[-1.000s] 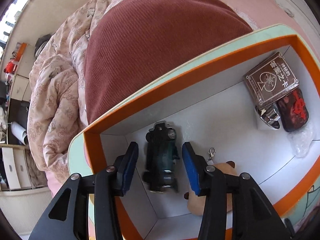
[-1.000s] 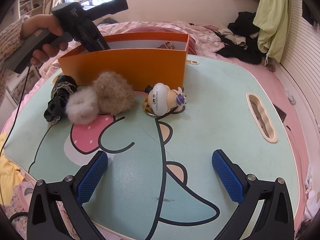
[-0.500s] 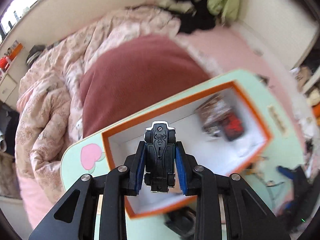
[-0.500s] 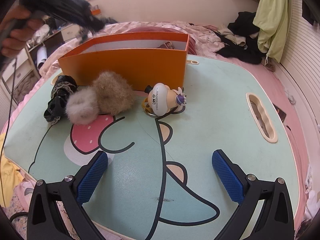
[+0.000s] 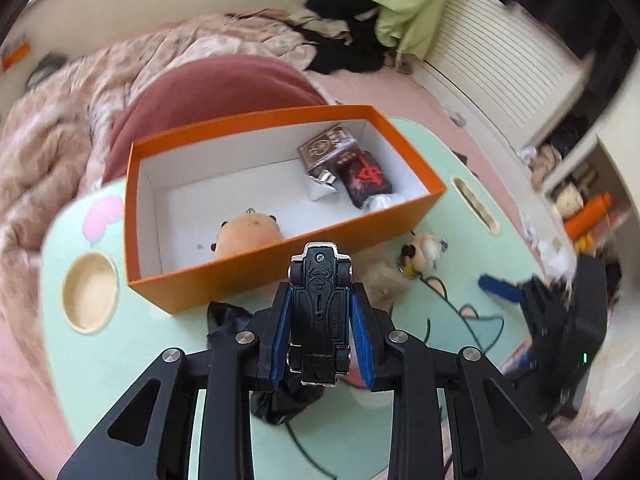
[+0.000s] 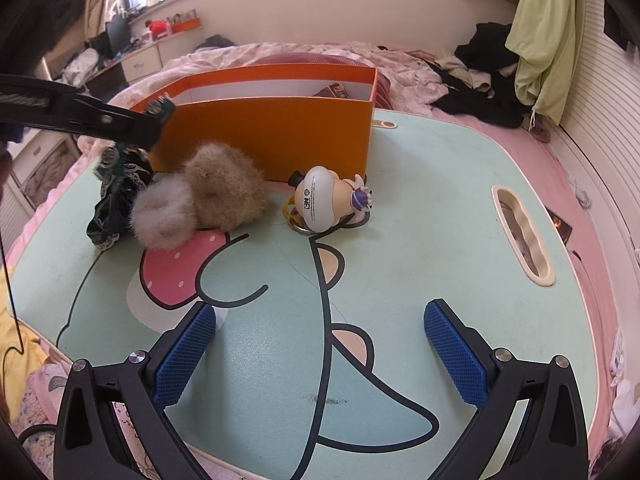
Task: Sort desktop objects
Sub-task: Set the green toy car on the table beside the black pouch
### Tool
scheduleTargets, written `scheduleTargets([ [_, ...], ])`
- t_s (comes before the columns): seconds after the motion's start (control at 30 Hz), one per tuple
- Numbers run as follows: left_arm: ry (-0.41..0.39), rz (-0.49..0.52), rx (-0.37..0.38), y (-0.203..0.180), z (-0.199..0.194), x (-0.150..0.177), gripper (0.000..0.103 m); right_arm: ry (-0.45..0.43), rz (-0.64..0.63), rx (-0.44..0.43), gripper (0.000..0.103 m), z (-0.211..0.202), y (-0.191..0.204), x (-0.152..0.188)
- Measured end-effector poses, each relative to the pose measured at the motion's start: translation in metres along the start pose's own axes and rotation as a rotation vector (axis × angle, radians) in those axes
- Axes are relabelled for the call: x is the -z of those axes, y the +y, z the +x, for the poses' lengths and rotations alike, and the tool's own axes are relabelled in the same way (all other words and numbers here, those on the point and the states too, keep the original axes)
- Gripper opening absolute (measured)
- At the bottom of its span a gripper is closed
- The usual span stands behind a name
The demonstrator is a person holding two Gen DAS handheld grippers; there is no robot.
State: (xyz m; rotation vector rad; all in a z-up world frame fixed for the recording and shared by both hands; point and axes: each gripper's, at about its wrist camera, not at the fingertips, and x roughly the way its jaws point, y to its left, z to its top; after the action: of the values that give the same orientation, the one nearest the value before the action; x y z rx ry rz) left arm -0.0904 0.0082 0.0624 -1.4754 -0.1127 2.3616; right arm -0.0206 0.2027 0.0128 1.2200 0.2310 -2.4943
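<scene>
My left gripper (image 5: 320,294) is shut on a black toy car (image 5: 320,312), underside up, held in the air just in front of the orange box (image 5: 248,128). The box holds a brown card pack (image 5: 326,148), a black-and-red case (image 5: 366,178) and a tan plush keyring (image 5: 248,234). In the right wrist view the left gripper (image 6: 148,120) reaches in from the left near the box's (image 6: 260,132) corner. My right gripper (image 6: 320,344) stands open over the mint table (image 6: 420,240), with nothing between its fingers.
Before the box lie two fluffy pompoms (image 6: 224,192), a black lace cloth (image 6: 112,208) and a white figure toy (image 6: 324,200). The table has a round cup hole (image 5: 90,290) and a slot (image 6: 520,236). Bedding and clothes surround the table.
The left gripper closed on the toy car inside the box, lifted it out and drew back over the box's front wall. The right gripper stayed put.
</scene>
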Motion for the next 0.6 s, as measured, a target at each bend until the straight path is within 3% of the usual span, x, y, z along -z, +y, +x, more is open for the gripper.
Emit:
scheduleTargets([
  [0.13,0.059,-0.072,0.034,0.003,0.018,0.003,0.031,0.000,0.000,0.000,0.103,0.000,0.000,0.000],
  [0.23,0.010,-0.104,0.016,0.005,0.006,0.006,0.037,0.000,0.000,0.000,0.103,0.000,0.000,0.000],
  [0.33,-0.093,-0.109,-0.154,0.004,-0.021,0.017,0.055,0.000,0.000,0.000,0.103,0.000,0.000,0.000],
  [0.4,-0.156,-0.087,-0.248,-0.003,-0.038,0.030,0.056,0.000,0.000,0.000,0.103,0.000,-0.001,0.000],
  [0.47,-0.206,-0.071,-0.216,-0.009,-0.055,0.044,0.057,0.000,0.000,0.000,0.103,0.000,-0.001,0.000],
  [0.53,-0.218,-0.061,-0.156,-0.015,-0.065,0.061,0.063,0.000,0.000,0.000,0.103,0.000,-0.001,0.000],
  [0.6,-0.214,-0.042,-0.141,-0.021,-0.067,0.079,0.068,0.000,0.000,-0.001,0.103,0.000,-0.001,0.000],
])
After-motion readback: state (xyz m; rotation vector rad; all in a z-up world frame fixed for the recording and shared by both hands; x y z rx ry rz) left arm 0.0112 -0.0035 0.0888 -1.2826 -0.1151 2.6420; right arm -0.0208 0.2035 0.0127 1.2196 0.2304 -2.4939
